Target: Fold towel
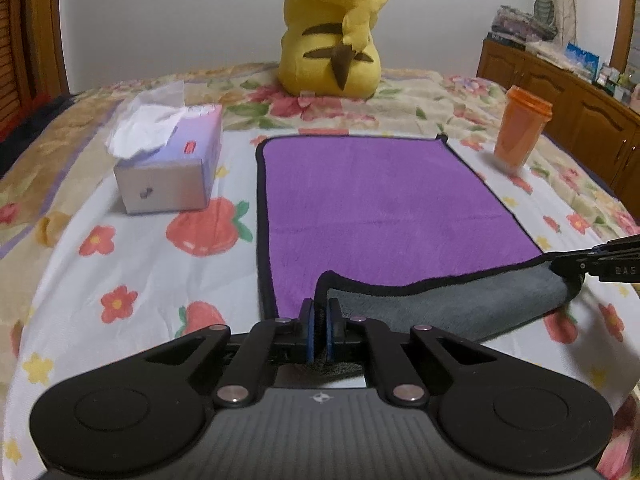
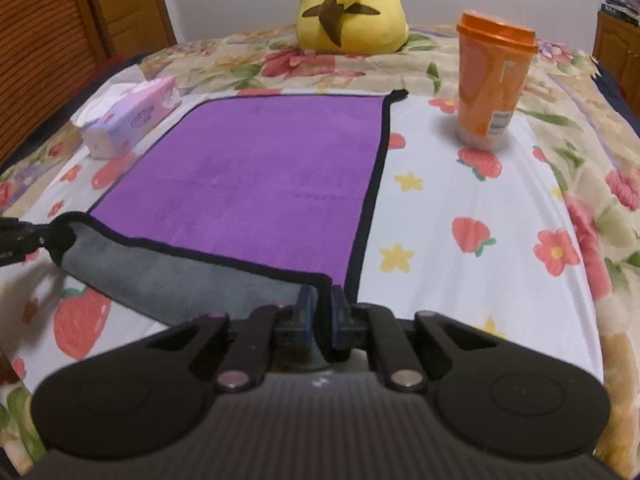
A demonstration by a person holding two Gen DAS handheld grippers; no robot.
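Observation:
A purple towel (image 1: 384, 200) with black edging and a grey underside lies flat on the bed; it also shows in the right wrist view (image 2: 256, 180). Its near edge is lifted and curled over, showing the grey side (image 1: 460, 304). My left gripper (image 1: 320, 320) is shut on the near left corner. My right gripper (image 2: 323, 304) is shut on the near right corner. Each gripper shows at the edge of the other's view: the right gripper in the left wrist view (image 1: 600, 264), the left gripper in the right wrist view (image 2: 20, 236).
A tissue box (image 1: 172, 160) stands left of the towel, an orange lidded cup (image 1: 520, 132) stands right of it, and a yellow plush toy (image 1: 332, 36) sits beyond it. The bed has a floral sheet (image 1: 132, 272). Wooden cabinets (image 1: 560, 100) stand at the right.

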